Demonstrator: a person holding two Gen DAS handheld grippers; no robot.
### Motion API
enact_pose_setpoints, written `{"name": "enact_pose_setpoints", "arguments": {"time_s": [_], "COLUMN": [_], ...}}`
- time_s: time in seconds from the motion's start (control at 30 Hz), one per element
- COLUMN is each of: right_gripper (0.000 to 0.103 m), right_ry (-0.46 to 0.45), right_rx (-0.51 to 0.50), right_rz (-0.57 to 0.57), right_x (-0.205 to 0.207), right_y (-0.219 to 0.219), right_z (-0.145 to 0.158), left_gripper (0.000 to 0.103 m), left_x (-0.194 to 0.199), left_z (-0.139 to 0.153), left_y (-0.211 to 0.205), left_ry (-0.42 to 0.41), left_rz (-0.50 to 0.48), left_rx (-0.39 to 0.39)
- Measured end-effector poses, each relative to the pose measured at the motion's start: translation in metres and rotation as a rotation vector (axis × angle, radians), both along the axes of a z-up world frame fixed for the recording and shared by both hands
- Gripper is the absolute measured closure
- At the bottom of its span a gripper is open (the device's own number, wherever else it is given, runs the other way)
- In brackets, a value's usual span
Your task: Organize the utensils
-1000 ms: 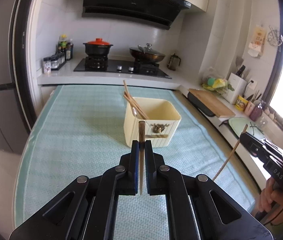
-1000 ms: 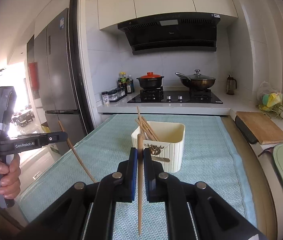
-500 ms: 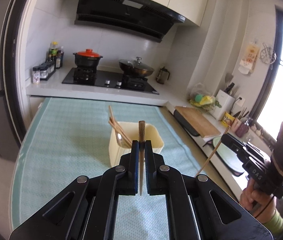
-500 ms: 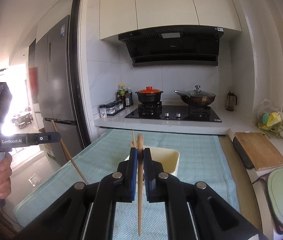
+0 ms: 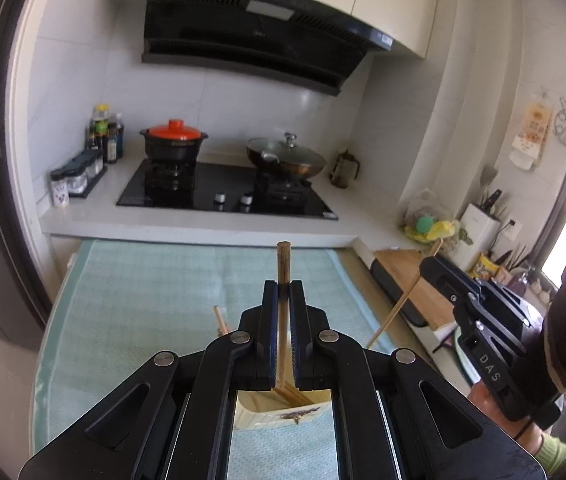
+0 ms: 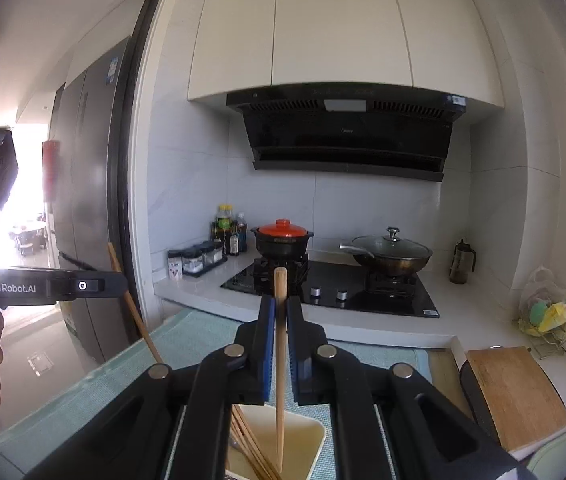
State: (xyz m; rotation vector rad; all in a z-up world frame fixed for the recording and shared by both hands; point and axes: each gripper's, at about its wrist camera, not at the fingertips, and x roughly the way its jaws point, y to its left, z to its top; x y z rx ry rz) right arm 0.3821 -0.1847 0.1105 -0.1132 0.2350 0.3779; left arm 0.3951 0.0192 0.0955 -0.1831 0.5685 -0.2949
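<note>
Two hand-held grippers poise chopsticks over a cream utensil holder on a green-matted kitchen counter. The right gripper is clamped tight on a pale chopstick held nearly upright, its lower tip hanging inside the holder's open mouth, just right of the chopsticks already leaning there. The left gripper likewise pinches a darker chopstick, long axis upright, with the holder below and near its jaws. The right stick looks the better placed; a straight drop should seat it.
</note>
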Motion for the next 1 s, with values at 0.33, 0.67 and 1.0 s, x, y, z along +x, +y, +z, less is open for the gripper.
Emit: {"name": "enact_pose_setpoints", "arguments": {"time_s": [0.33,0.67,1.0], "right_gripper": [0.096,0.036,0.016], "right_ry": [0.359,0.331,0.184], "right_rx": [-0.074,0.036,0.042], "right_rz": [0.026,-0.072,-0.13], "right_x": [0.097,0.097,-0.021], "right_y": [0.013,-0.014,-0.038], "right_z": [-0.097,-0.094,-0.064], "left_gripper": [0.099,0.012,0.001], "left_x": [0.062,0.027,-0.075], "left_z": [-0.073,-0.056,-0.047], "left_y": [-0.022,-0.018,-0.035], "left_ry": [0.175,0.006,-0.194], "left_rz": [0.012,0.1,0.192], "left_rx": [0.087,0.181,0.332]}}
